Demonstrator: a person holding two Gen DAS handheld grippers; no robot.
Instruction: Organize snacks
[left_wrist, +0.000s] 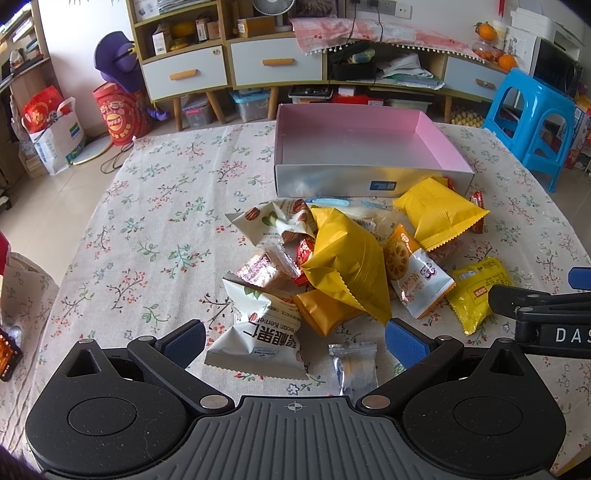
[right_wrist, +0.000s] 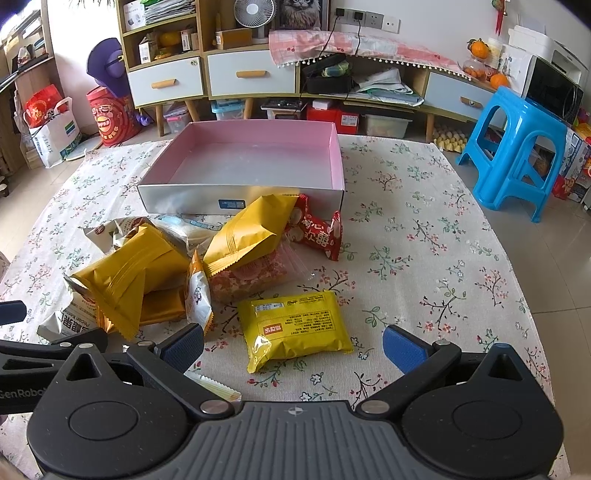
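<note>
Snack packets lie heaped on a floral tablecloth (left_wrist: 147, 206), just in front of a shallow box (left_wrist: 369, 181) with a pink inside and a silvery outer wall; nothing shows inside the box. Two handheld grippers hover low over the near edge of the table, side by side. The left gripper (left_wrist: 294, 338) has its jaws spread wide and grips nothing. Between its blue pads (left_wrist: 404, 343) sit a white packet with printed nuts (left_wrist: 258, 332) and a small clear sachet (left_wrist: 352, 363); the left pad appears to be just beside the white packet's edge, though contact cannot be made out. The right gripper (right_wrist: 293, 343) is likewise wide apart and empty, with a flat yellow packet (right_wrist: 295, 328) lying on the cloth between its fingers, touching neither. Further back in the pile are several golden-yellow pouches (left_wrist: 351, 266), an orange-and-white biscuit packet (left_wrist: 417, 280), and a red wrapped sweet (right_wrist: 317, 230) leaning close against the box's front wall. A blue plastic stool (right_wrist: 517, 147) stands on the floor beyond the table's right side.
</note>
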